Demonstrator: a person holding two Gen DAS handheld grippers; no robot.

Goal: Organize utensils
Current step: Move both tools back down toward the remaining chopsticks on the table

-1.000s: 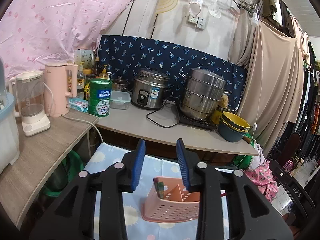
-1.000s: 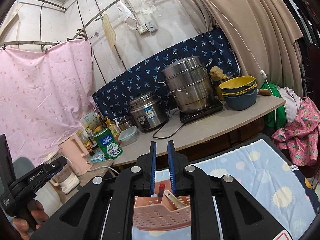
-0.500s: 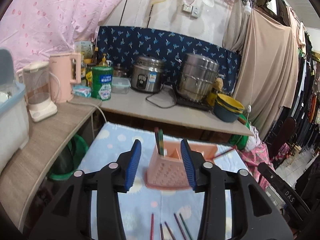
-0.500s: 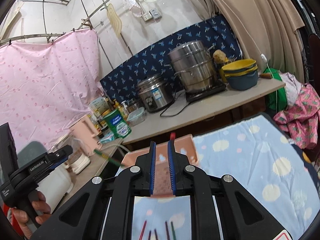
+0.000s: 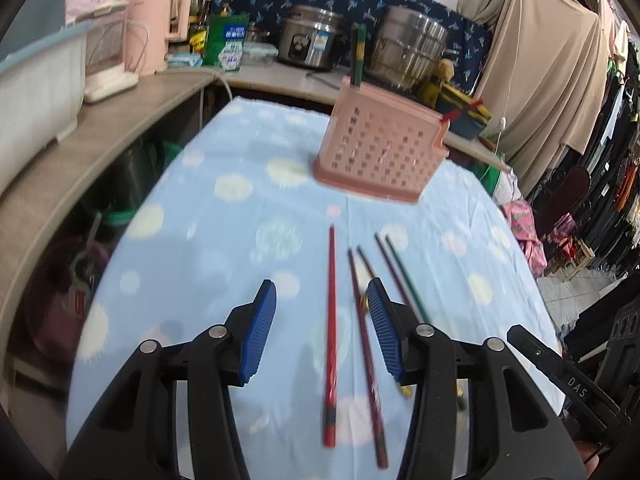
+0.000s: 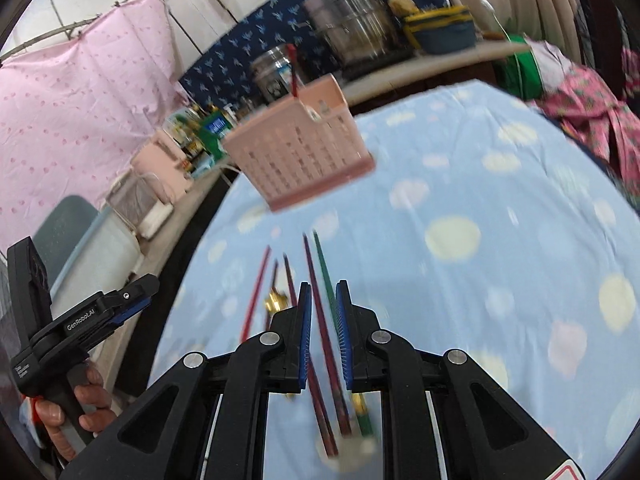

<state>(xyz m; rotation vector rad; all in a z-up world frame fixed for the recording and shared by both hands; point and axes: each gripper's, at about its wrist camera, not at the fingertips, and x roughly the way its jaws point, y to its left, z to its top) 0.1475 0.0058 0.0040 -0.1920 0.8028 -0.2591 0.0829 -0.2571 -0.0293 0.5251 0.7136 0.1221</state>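
A pink perforated utensil basket (image 5: 380, 152) stands on the blue dotted cloth (image 5: 224, 216), with a green stick (image 5: 359, 56) upright in it; it also shows in the right wrist view (image 6: 296, 152). Several chopsticks lie loose on the cloth: a red one (image 5: 331, 320), dark red ones (image 5: 366, 356) and a green one (image 5: 406, 276). My left gripper (image 5: 322, 332) is open, low over the red and dark red chopsticks. My right gripper (image 6: 322, 320) has a narrow gap and hovers over a dark red chopstick (image 6: 316, 300) and the green one (image 6: 326, 276), holding nothing.
A grey counter (image 5: 100, 148) runs along the left with a pink kettle (image 5: 158, 36) and a white tub (image 5: 36, 92). The back counter holds a rice cooker (image 5: 314, 42), a steel pot (image 5: 412, 50) and bowls (image 6: 440, 28). Clothes hang at right.
Both grippers have tilted down and pulled back from the basket toward the loose chopsticks near the front. The right jaws have opened slightly; the left stays open.
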